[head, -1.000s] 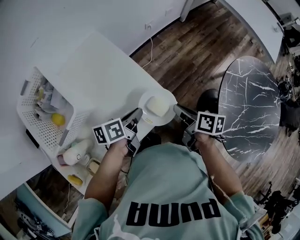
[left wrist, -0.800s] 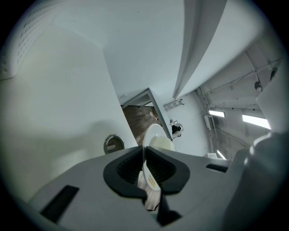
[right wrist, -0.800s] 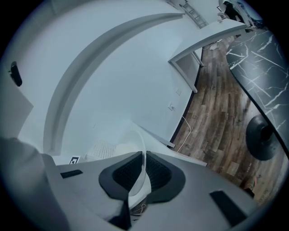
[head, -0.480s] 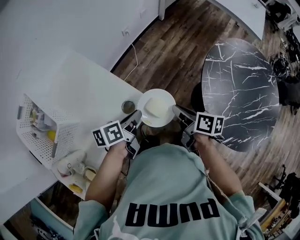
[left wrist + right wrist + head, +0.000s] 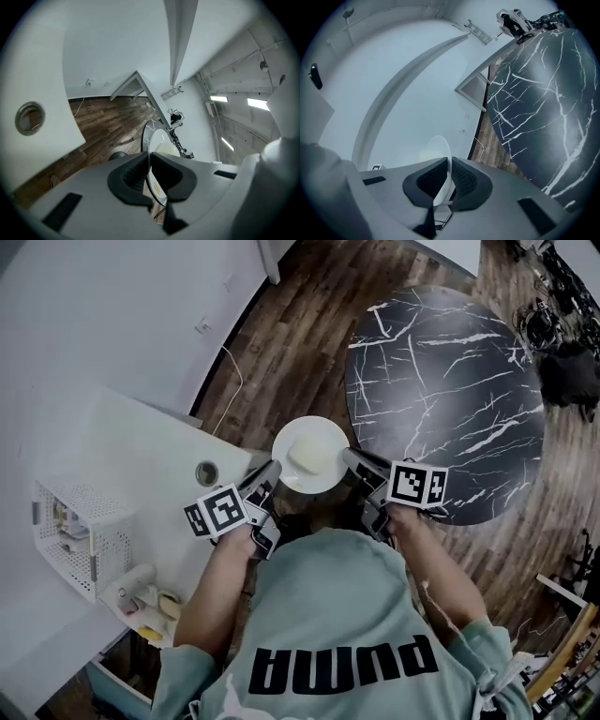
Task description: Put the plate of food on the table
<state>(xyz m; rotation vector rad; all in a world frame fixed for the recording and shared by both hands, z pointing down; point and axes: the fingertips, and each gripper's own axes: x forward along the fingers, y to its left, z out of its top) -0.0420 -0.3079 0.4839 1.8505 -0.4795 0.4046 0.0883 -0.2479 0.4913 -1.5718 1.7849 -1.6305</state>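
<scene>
A white plate [image 5: 310, 455] with a pale slab of food [image 5: 312, 455] is held in the air over the wooden floor, between the white counter and the round black marble table [image 5: 448, 390]. My left gripper [image 5: 269, 473] is shut on the plate's left rim, my right gripper [image 5: 351, 462] on its right rim. In the left gripper view the plate [image 5: 157, 141] runs edge-on into the left gripper [image 5: 149, 177]. The right gripper view shows the plate [image 5: 440, 150] pinched by the right gripper [image 5: 449, 180], with the marble table [image 5: 543, 108] to the right.
A white counter [image 5: 112, 474] with a round cable hole [image 5: 207, 472] lies at the left, bearing a white perforated basket [image 5: 75, 535]. Bottles and small items sit on a shelf [image 5: 148, 601] below it. A cable [image 5: 230, 371] trails across the wooden floor. Dark clutter lies beyond the table [image 5: 562, 343].
The plate, held by both grippers, has come away from the white counter and now hangs over the floor, nearer the marble table. The counter and basket have slid left and down in view.
</scene>
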